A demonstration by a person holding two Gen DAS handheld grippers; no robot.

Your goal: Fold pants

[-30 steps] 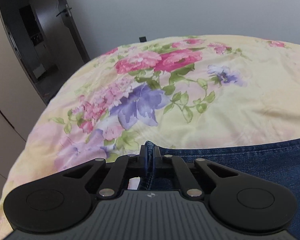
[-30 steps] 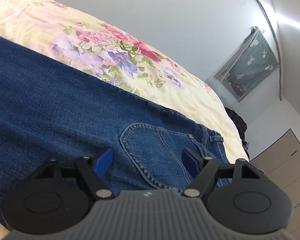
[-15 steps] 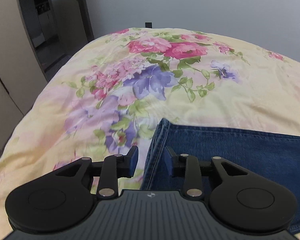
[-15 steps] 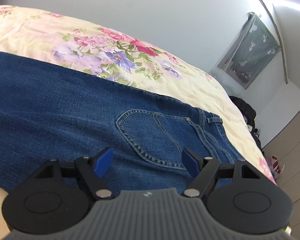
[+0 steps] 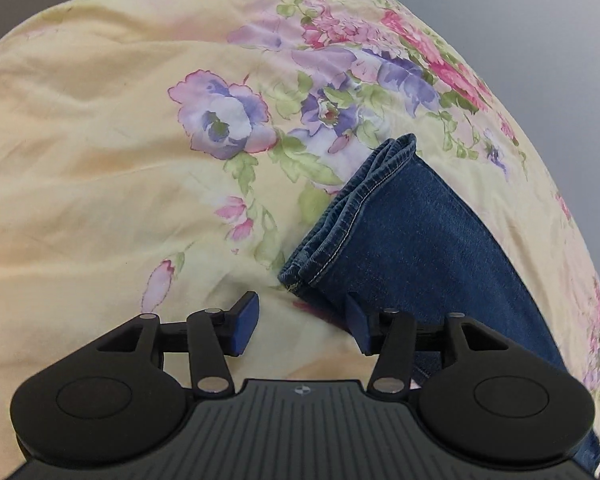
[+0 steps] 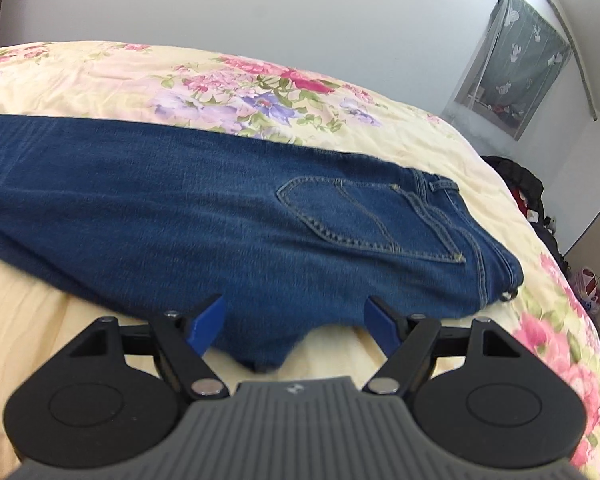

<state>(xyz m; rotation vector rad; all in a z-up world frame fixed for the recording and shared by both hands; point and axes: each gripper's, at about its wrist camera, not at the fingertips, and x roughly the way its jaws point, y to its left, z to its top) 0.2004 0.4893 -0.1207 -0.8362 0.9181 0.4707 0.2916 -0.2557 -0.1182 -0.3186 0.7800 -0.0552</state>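
The jeans (image 6: pixel 228 216) are lying flat and doubled leg-on-leg on the floral bedspread (image 5: pixel 100 128), while the left gripper (image 5: pixel 302 322) and right gripper (image 6: pixel 294 322) are both hanging released just above the near edge, holding nothing. In the right view the long axis is running from the cuffs out past 9 o'clock to the waistband (image 6: pixel 496 248) at 3 o'clock, back pocket (image 6: pixel 364 216) facing up. Judging by this, the next fold is calling for pinching both stacked cuffs (image 5: pixel 352 208) together and carrying them squarely toward the waistband, keeping layers aligned.

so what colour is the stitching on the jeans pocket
Tan-gold stitching on the blue denim jeans' back pocket, clearest in the right wrist view.
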